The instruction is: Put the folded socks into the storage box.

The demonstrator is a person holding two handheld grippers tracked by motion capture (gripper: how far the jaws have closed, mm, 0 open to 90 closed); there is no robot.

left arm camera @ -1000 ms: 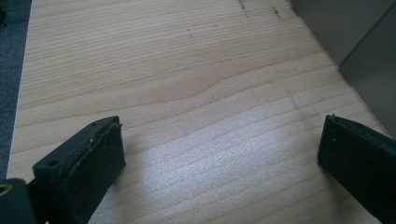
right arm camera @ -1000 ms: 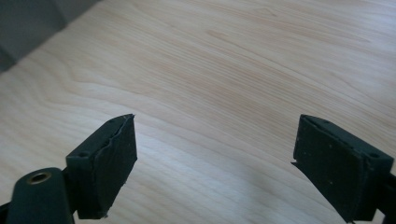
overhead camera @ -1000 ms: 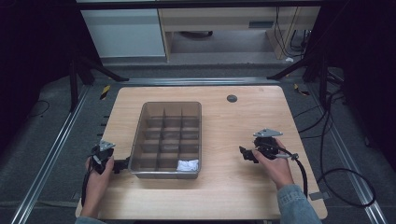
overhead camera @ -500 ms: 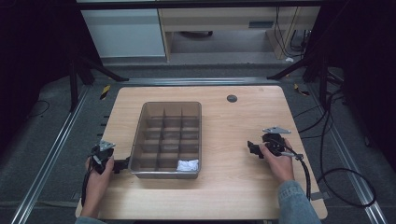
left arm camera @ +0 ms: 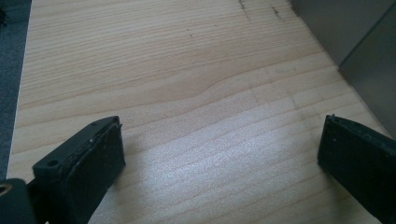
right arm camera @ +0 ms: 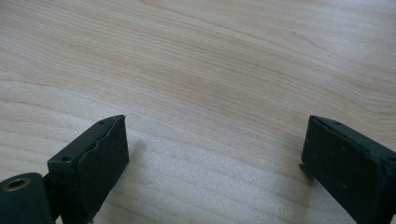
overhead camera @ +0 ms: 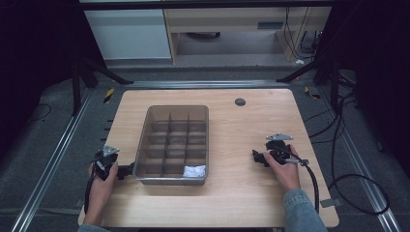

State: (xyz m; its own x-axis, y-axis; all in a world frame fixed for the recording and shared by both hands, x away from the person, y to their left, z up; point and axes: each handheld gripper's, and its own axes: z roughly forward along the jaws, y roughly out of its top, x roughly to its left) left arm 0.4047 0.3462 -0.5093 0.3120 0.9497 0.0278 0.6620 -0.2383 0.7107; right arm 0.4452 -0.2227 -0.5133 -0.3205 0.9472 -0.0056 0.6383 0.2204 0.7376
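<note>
High view: we note the right hand-held gripper [overhead camera: 256, 157] has shifted further right of the divided bin [overhead camera: 172, 145] and lowered; its jaws have just been opening, nothing between them; the white item [overhead camera: 194, 171] lies in the bin's near-right compartment. Left gripper view: left hand-held gripper [left arm camera: 219, 154] gapes, empty, above worktop [left arm camera: 187, 70]. Right gripper view: jaws spread over bare wood; we judge the placement complete.
</note>
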